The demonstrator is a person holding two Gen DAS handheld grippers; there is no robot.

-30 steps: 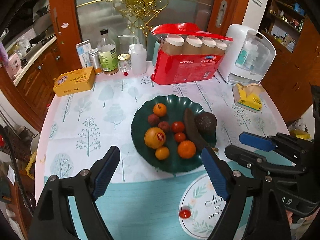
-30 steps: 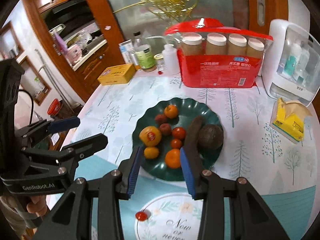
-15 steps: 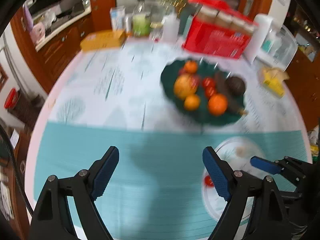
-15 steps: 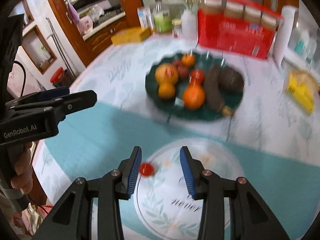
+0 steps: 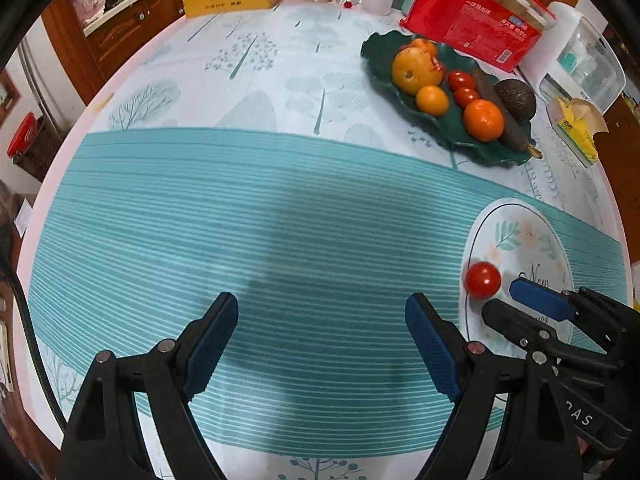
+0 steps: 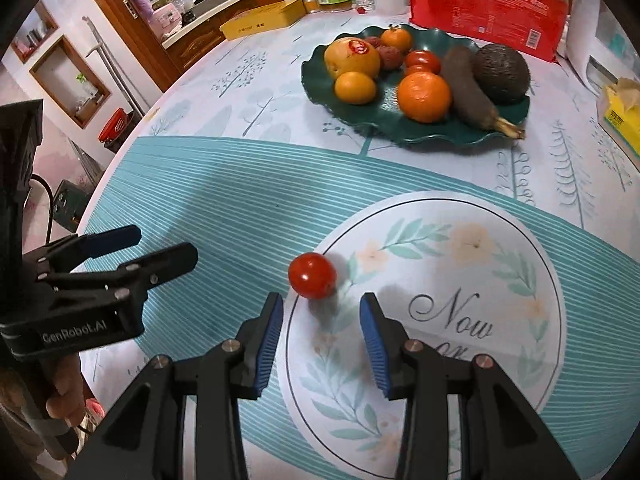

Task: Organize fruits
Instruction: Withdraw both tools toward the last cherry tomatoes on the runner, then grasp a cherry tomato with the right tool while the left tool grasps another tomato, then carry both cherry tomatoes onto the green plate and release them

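One green plate (image 6: 352, 118) holds fruit; stray tomato (image 6: 312, 275) outside | both hand-held grippers open, empty

A glossy red cherry tomato (image 6: 312, 275) lies on a tablecloth (image 6: 240, 208) banded in teal with thin white stripes, printed elsewhere with pale blue-green trees. The white round medallion (image 6: 460, 280) carries green leaves, peach flowers and black script. The scalloped plate (image 6: 360, 118) is dark green, with orange citrus, red tomatoes, a brownish avocado (image 6: 502, 73) and what looks like a blackened banana (image 6: 468, 88). Both black grippers have blue pads (image 6: 267, 340).
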